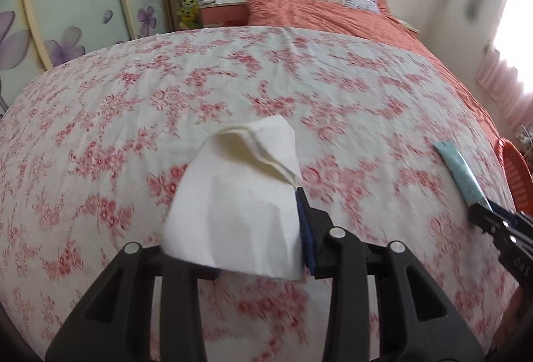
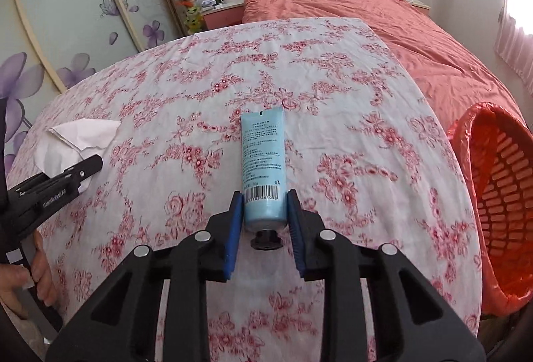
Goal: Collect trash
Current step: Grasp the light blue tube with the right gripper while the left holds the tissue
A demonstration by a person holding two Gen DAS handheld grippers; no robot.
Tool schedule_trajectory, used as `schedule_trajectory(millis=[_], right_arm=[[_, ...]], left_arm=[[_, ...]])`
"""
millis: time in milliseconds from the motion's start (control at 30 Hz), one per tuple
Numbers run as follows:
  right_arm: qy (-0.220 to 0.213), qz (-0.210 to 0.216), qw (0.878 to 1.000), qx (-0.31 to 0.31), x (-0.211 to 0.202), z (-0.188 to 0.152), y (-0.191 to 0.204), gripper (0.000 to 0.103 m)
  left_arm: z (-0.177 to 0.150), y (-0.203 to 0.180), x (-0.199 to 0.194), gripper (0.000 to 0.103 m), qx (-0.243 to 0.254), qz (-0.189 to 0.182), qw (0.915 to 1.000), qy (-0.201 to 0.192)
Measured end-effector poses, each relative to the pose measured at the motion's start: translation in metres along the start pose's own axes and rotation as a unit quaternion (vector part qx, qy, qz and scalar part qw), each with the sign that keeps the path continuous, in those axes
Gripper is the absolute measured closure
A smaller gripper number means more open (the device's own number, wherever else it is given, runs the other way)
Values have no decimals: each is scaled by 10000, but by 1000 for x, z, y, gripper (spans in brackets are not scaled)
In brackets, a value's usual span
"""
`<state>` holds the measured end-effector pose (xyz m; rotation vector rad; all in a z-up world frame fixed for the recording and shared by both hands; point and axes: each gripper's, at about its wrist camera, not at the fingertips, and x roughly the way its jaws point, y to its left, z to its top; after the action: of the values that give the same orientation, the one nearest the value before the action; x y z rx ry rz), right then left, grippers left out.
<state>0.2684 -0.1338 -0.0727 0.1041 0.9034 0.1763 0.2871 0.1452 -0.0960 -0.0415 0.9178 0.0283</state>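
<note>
— Was there anything readable on the blue tube (image 2: 263, 162)?

— It carried a barcode (image 2: 263, 194) with a row of digits beneath it, too small to make out, and blocks of fine print above that stayed illegible.

— Anything on the tools?

— The left gripper (image 2: 60, 182) bore pale lettering along its side in the right wrist view, perhaps a brand name, but it was blurred. In the left wrist view the right gripper (image 1: 499, 222) showed a few raised characters, unreadable.
</note>
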Motion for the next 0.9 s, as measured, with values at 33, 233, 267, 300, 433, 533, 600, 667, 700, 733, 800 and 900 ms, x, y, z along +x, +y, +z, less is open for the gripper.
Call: schedule_trajectory(millis=[33,233,267,300,433,533,600,667,700,733,800,900], right_arm=[[-21,-66,10000,-12,2,2,2,68],[-80,-219,9997,-71,8,9,9,67],[-78,-260,9995,-128,10,9,11,67],[-63,-282,9995,-162,11,9,11,67],[-127,-387,9987,-317,10,5,15,68],[-127,-393,9988,-278,11,6,13,71],[-126,-391,9988,-252,10,5,12,72],[-124,-410,9987,-261,10,5,12,72],[-124,-430,9986,-275,10,4,13,72],[-124,-442,9985,-283,10,4,13,72],[-123,-449,9985,-281,10,4,13,72],[-126,-454,9986,-251,10,4,12,72]], left_arm=[[-1,0,0,65,10,17,10000,3],[5,6,4,58,-182,117,9998,41],[6,7,5,58,-179,139,9997,41],[7,6,6,58,-153,179,9997,38],[6,6,7,58,-115,225,9997,23],[5,4,6,58,-66,283,9996,-29],[5,3,6,58,-66,293,9995,-40],[6,5,6,58,-90,280,9996,-41],[5,5,6,57,-94,287,9995,-41],[5,5,6,57,-99,303,9995,-40],[5,4,6,56,-98,313,9995,-39],[4,4,6,56,-97,316,9994,-35]])
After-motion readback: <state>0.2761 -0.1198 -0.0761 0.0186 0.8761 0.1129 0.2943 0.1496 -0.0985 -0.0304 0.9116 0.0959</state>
